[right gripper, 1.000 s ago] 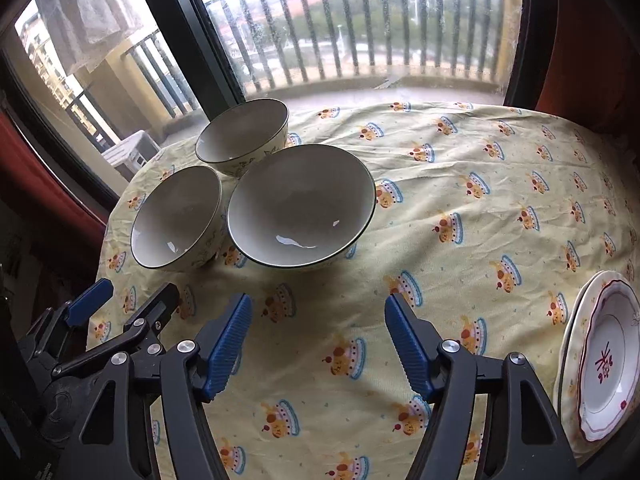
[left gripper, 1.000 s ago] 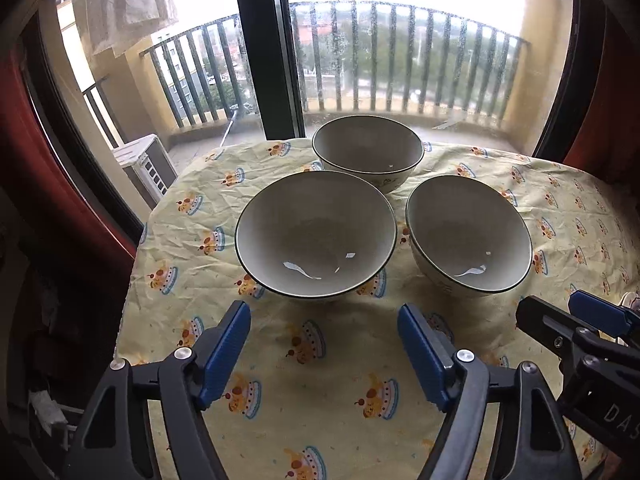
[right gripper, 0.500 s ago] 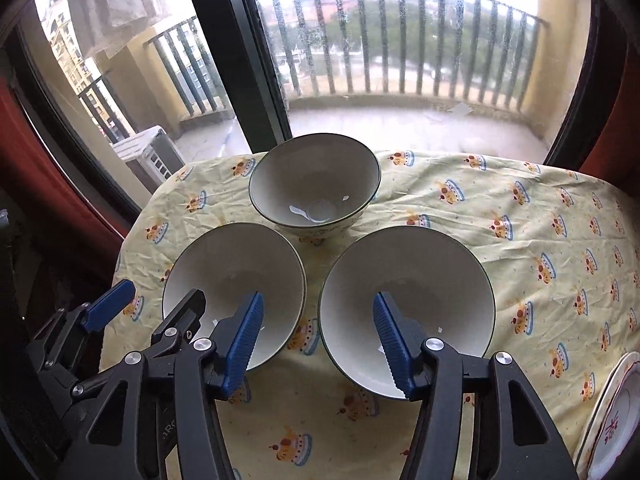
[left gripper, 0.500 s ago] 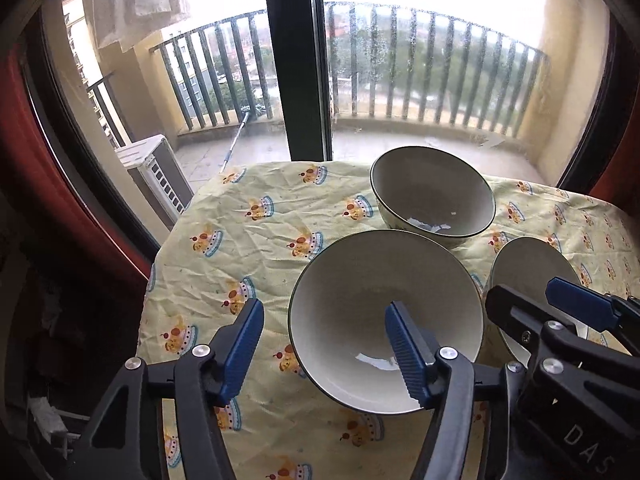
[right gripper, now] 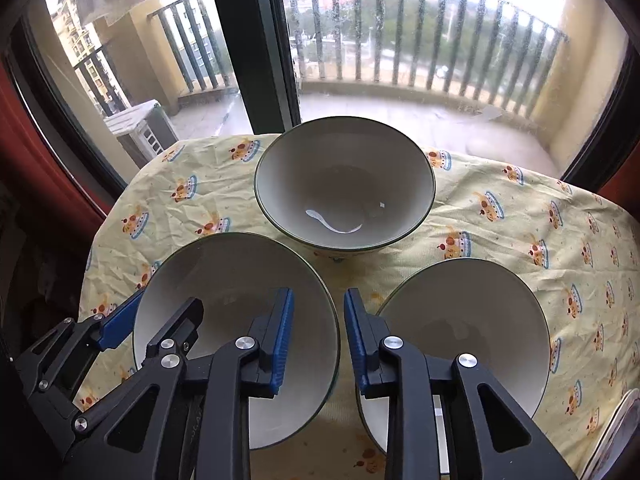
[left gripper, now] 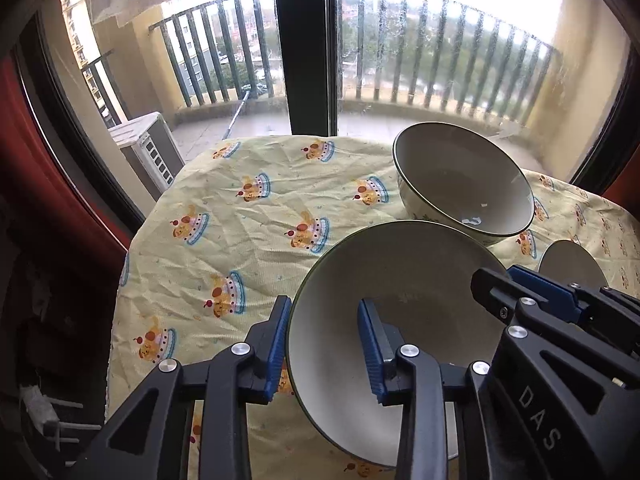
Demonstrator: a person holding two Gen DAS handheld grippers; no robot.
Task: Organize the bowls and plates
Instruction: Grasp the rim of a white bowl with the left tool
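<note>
- The left gripper (left gripper: 323, 308) and right gripper (right gripper: 317, 300) have come forward from short of the bowls to straddle the near-left bowl (left gripper: 400, 272) on the bench (left gripper: 240, 240).
- Both sets of jaws are closing from wide open, one on each opposite rim, and neither yet looks clenched.
- A two-handed lift looks next, likely for stacking.
- The far bowl (right gripper: 344, 184) and right bowl (right gripper: 472, 312) sit untouched.

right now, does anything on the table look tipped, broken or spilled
Nothing stands out. The far bowl, the near left bowl and the near right bowl all stand upright, whole and empty on the tablecloth, which is only creased. No spill that I can make out.
</note>
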